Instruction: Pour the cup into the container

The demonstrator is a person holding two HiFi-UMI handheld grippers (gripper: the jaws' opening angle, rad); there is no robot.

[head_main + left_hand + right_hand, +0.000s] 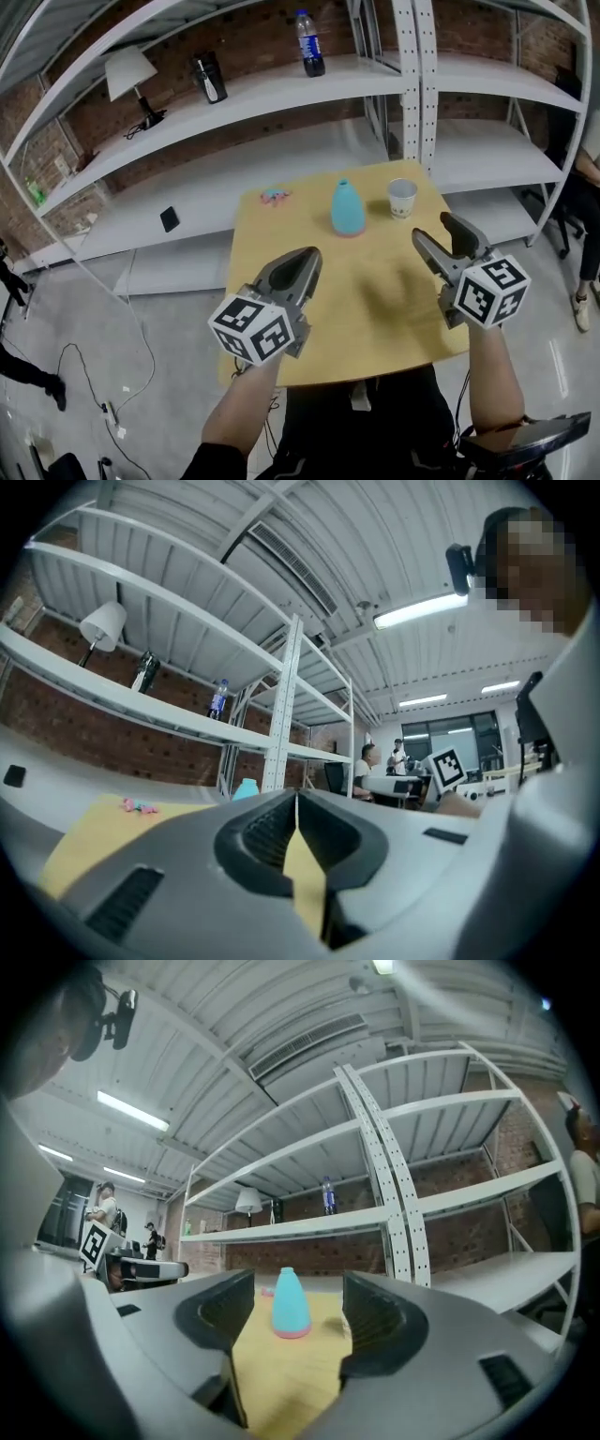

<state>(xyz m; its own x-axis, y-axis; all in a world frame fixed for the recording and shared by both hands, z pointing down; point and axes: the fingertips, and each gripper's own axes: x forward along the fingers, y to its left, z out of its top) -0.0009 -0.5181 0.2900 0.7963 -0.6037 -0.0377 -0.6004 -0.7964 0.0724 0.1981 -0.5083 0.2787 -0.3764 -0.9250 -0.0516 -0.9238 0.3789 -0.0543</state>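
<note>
A white cup [402,198] stands upright near the far edge of the yellow bench [366,309], just right of the blue container [348,208]. It lies near the right claw [434,228], ahead and slightly left of the tips, untouched. That claw is released and empty; the left claw [312,253] hovers clenched on nothing.

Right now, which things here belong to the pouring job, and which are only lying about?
For the job: paper cup, teal container.
Only lying about: small pink thing on the table; bottle, lamp and black phone on the shelves.
</note>
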